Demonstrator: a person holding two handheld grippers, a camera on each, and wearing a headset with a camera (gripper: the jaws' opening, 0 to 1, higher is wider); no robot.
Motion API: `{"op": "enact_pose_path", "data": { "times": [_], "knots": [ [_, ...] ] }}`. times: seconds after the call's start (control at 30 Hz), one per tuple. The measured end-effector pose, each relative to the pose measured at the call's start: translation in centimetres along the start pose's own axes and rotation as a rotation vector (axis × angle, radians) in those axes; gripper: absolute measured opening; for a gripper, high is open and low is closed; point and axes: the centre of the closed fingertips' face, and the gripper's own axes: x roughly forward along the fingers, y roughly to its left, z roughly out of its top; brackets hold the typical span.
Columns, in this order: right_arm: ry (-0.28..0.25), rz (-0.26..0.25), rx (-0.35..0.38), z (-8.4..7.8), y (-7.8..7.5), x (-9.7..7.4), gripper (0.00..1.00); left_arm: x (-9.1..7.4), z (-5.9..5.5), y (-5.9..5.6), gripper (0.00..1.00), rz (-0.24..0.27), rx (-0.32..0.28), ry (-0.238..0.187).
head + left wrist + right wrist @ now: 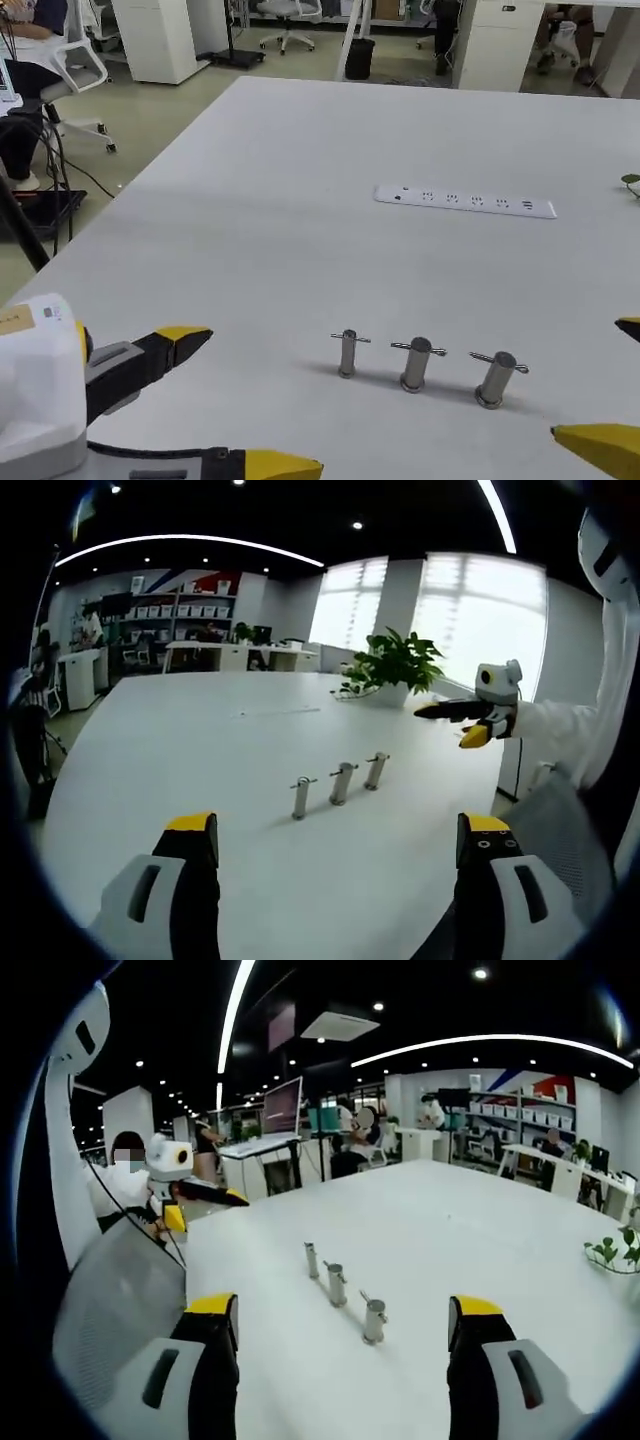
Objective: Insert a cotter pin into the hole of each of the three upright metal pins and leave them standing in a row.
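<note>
- Three metal pins stand upright in a row on the white table, long axes vertical, with a cotter pin crosswise through each head.
- We get a power strip in the head view and a potted plant in the left gripper view.
- We see the left gripper and right gripper flanking the row, jaws wide apart, holding nothing.

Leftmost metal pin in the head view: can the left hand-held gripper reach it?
Probably yes. The left hand-held gripper is open, and bare table lies between it and the leftmost metal pin.
</note>
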Motion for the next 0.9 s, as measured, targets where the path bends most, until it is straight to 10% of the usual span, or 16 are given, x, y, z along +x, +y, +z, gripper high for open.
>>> {"op": "enact_pose_path", "data": {
  "times": [0.9],
  "knots": [
    [0.079, -0.160, 0.214, -5.6, -0.2, -3.9, 0.98, -0.1, -1.5, -0.5, 0.99, 0.031, -0.024, 0.080]
  ]
}}
